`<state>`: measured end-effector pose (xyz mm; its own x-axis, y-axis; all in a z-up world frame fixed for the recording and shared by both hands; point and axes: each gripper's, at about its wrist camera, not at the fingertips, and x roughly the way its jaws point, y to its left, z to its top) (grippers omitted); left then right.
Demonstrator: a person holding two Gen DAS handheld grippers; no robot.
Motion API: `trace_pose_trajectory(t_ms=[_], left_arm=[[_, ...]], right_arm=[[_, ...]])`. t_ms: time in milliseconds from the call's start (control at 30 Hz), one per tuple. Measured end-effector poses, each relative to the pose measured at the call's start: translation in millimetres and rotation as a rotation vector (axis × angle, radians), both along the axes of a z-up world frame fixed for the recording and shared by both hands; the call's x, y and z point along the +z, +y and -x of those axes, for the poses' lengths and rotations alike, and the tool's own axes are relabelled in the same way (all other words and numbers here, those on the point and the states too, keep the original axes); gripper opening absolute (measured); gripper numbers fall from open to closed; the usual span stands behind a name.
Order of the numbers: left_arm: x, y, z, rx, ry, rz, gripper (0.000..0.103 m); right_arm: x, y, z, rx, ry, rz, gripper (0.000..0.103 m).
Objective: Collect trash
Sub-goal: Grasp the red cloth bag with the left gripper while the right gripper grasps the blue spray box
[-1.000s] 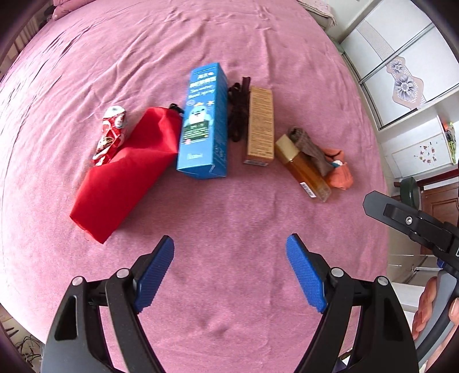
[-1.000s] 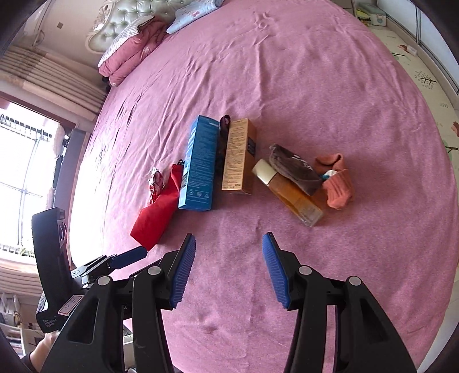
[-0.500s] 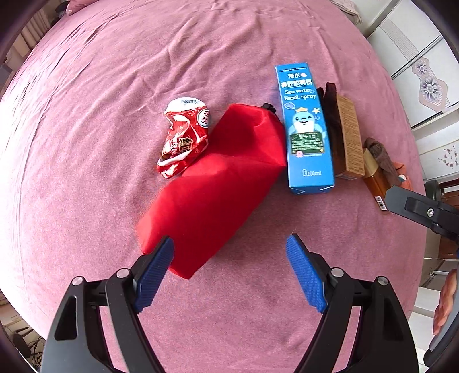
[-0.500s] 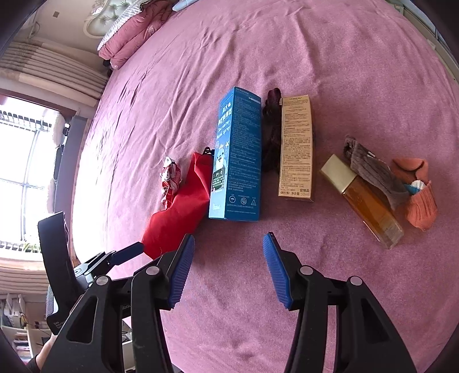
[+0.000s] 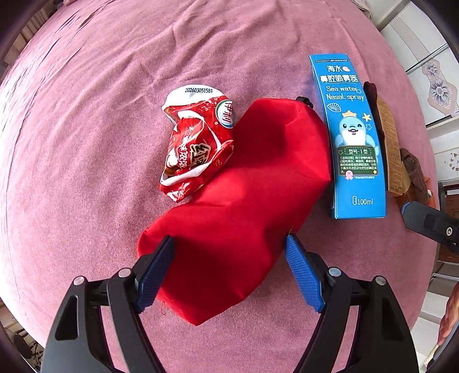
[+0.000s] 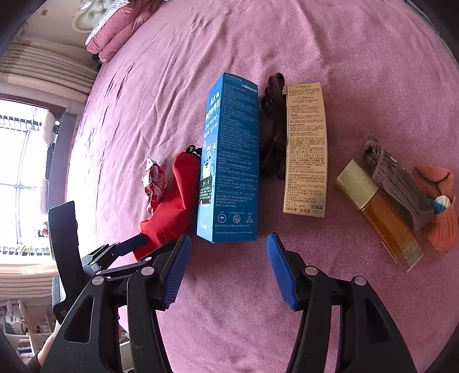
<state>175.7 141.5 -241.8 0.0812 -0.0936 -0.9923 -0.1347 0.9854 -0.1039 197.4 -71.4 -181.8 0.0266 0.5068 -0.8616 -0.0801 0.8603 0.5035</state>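
Now my left gripper (image 5: 229, 252) straddles the red bag (image 5: 243, 206), spread wide; my right gripper (image 6: 228, 255), empty, has just been opening before the blue box (image 6: 232, 160).

Bedroom with a wide bed under a pink cover

The wrinkled pink bedspread (image 6: 330, 43) fills both views. At the far end, folded pink bedding (image 6: 120, 37) lies against a pale tufted headboard (image 6: 86, 20). A bright window (image 6: 20, 178) with pleated beige curtains (image 6: 46, 66) glares on one side; opposite stands a white wardrobe (image 5: 430, 71) with floral-patterned doors.
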Motion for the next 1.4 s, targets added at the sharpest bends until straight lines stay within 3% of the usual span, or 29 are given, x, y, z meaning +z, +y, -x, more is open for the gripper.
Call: trace_pose_trajectory(t_ms=[33,200,300,400,533,767,1000,1100,1267,1400], left_arm=[[-4,1,-1,-0.005,0.01,0.01,0.076],[-15,7,-2,0.039,0.042,0.085,0.042],[-8,11,3,0.067,0.023,0.141,0.03],[-2,18,11,0.125,0.011,0.22,0.025],[-1,29,20,0.21,0.006,0.311,0.023],[2,31,39,0.242,0.002,0.366,0.021],[-13,32,36,0.254,0.014,0.37,0.021],[-17,30,26,0.246,0.023,0.36,0.021],[-19,35,25,0.292,0.035,0.372,0.021],[-8,25,33,0.268,0.021,0.353,0.016]], right_arm=[[-2,1,-1,0.0,0.007,0.0,0.057],[-11,8,-7,0.013,0.036,-0.002,0.061],[-18,10,-9,0.022,0.043,0.006,0.062],[-28,7,-12,0.02,0.064,0.015,0.062],[-38,8,-14,0.013,0.092,-0.005,0.064],[-48,26,-32,0.001,0.123,-0.021,0.066],[-51,42,-53,0.004,0.106,0.011,0.064],[-54,50,-59,0.023,0.117,-0.004,0.048],[-48,48,-52,0.014,0.12,-0.016,0.046],[-40,30,-30,0.007,0.136,-0.064,0.046]])
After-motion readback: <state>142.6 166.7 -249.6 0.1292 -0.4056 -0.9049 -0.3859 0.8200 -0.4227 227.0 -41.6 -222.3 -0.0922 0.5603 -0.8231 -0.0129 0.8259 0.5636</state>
